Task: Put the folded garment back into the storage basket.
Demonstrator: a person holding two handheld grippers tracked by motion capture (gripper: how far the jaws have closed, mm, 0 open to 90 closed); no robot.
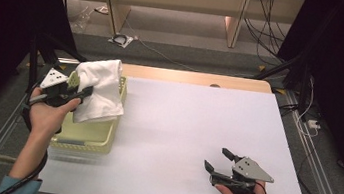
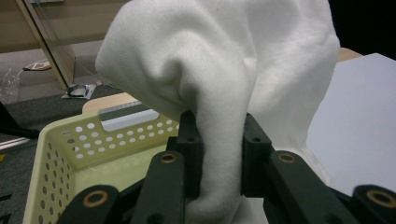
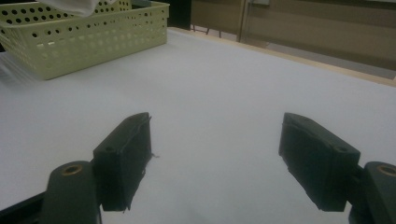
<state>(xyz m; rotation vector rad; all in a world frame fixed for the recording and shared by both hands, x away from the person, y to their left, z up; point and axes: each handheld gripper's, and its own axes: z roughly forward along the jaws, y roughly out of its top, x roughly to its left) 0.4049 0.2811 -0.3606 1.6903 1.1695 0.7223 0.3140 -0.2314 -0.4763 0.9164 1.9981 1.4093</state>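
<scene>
A white cloth [image 1: 99, 90] hangs bunched over the pale yellow perforated basket [image 1: 85, 138] at the table's left. My left gripper [image 1: 84, 90] is shut on the cloth, its two black pads pinching a thick fold [image 2: 219, 154] above the basket's inside [image 2: 84, 154]. The cloth's lower part drapes over the basket's right rim. My right gripper [image 1: 217, 159] rests low over the white table near the front right, jaws wide apart with nothing between them [image 3: 215, 154]. From there the basket [image 3: 84, 37] shows at the upper left, a bit of the cloth [image 3: 74, 5] above it.
The white table top [image 1: 196, 125] stretches wide between the basket and my right gripper. A wooden strip [image 1: 192, 77] runs along the far edge. Beyond it lie a grey floor, cables [image 1: 265, 23] and wooden furniture legs. Metal rails flank the table.
</scene>
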